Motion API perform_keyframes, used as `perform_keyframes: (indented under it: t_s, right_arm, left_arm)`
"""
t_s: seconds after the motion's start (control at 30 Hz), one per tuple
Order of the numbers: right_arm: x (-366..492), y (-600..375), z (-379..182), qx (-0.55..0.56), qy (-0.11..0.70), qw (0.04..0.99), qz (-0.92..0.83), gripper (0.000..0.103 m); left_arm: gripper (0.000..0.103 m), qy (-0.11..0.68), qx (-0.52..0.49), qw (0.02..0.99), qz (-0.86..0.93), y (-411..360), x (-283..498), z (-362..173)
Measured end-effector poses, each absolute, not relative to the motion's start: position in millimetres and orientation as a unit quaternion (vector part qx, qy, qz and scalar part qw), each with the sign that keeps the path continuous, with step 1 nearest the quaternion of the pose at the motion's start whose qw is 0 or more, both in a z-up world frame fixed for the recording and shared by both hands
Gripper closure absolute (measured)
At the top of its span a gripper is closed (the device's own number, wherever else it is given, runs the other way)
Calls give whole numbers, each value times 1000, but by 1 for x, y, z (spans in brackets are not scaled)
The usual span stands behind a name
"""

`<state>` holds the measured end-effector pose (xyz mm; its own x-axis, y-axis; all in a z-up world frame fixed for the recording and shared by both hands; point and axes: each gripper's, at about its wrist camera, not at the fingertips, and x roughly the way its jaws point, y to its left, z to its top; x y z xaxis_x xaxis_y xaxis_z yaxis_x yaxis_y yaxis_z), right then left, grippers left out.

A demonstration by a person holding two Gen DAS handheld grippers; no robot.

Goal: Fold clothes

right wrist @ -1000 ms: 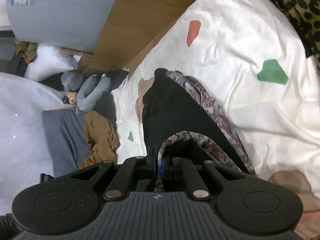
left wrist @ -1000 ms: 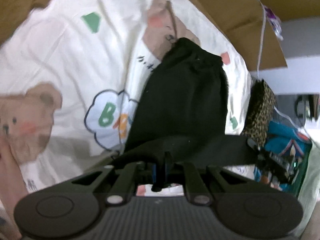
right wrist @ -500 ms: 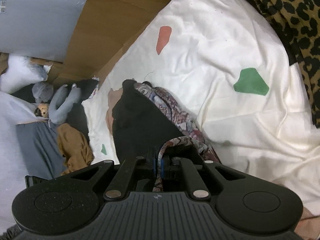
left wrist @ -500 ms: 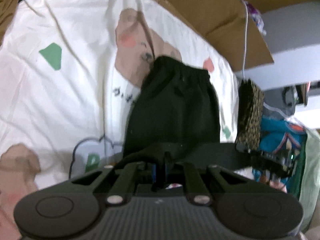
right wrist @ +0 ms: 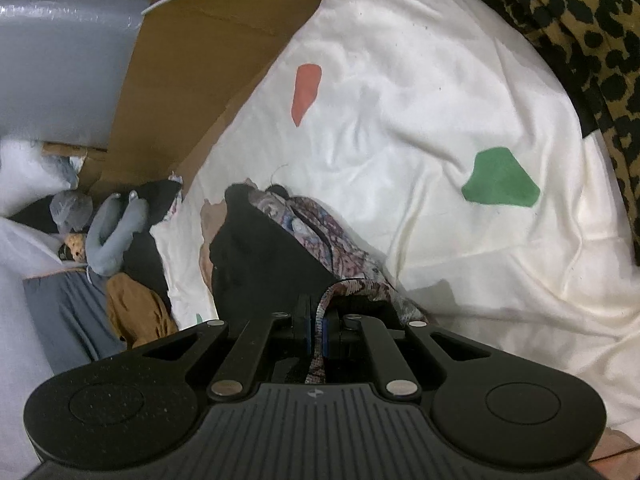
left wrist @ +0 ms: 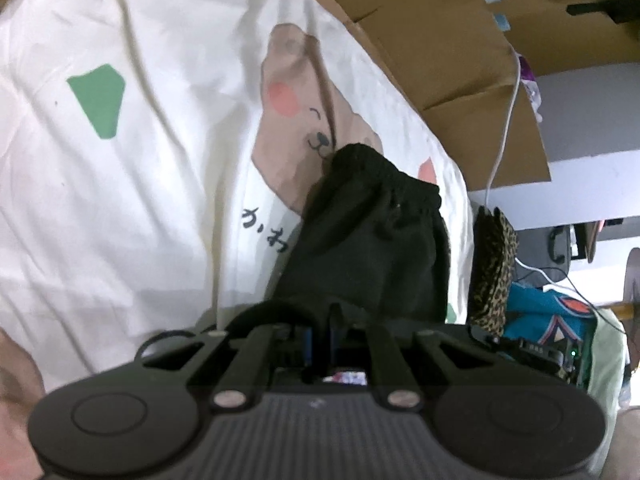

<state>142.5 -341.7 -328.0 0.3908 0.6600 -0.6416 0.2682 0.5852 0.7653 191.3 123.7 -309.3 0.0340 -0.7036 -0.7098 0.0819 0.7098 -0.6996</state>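
Note:
A black garment [left wrist: 372,240] with a gathered elastic waistband lies stretched over a cream bedsheet [left wrist: 160,184] printed with bears and coloured patches. My left gripper [left wrist: 322,340] is shut on the garment's near black edge. In the right wrist view the same garment [right wrist: 256,256] shows a paisley patterned lining [right wrist: 320,240] along its right side. My right gripper [right wrist: 318,332] is shut on the patterned hem, which runs between the blue pads. The garment's far end rests on the sheet [right wrist: 400,128].
Brown cardboard [left wrist: 440,60] stands behind the bed, with a white cable [left wrist: 504,120] hanging down it. A leopard-print cloth [right wrist: 580,40] lies at the right. Grey and mustard clothes [right wrist: 132,304] and a plush toy [right wrist: 108,232] sit at the left. A teal item [left wrist: 540,320] lies beyond the sheet.
Both grippers kept their hold and moved with the garment across the sheet. The bear print and green patch shifted in the left view; the leopard cloth came closer in the right view.

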Motion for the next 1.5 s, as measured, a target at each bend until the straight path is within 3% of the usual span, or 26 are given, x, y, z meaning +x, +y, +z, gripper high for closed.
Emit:
perform_keyframes:
  t_s: [0.27, 0.5, 0.57, 0.63, 0.7, 0.77, 1.3, 1.43, 1.5]
  right_arm:
    - [149, -347, -324, 459, 519, 711, 123, 99]
    - [163, -345, -336, 477, 507, 711, 103, 95]
    - [167, -347, -336, 480, 504, 711, 100, 93]
    - [170, -349, -332, 476, 498, 717, 104, 77]
    - [172, -351, -327, 472, 489, 725, 110, 70]
    - [175, -352, -323, 472, 483, 728, 115, 70]
    - [190, -369, -308, 436, 459, 768, 101, 70]
    - [183, -373, -306, 409, 458, 784, 96, 68]
    - [179, -375, -305, 396, 457, 791, 93, 61]
  left_arm:
    - [95, 607, -293, 677, -296, 127, 200, -299]
    - [94, 614, -277, 688, -271, 117, 219, -314]
    - [92, 612, -269, 691, -273, 114, 222, -312]
    - [91, 603, -275, 694, -280, 114, 225, -306]
    - [83, 593, -282, 697, -287, 114, 229, -301]
    - [76, 580, -277, 710, -288, 113, 234, -296]
    - [75, 555, -239, 747, -277, 119, 244, -287]
    - [61, 550, -218, 759, -271, 120, 243, -285]
    - [59, 547, -211, 765, -267, 121, 243, -284]
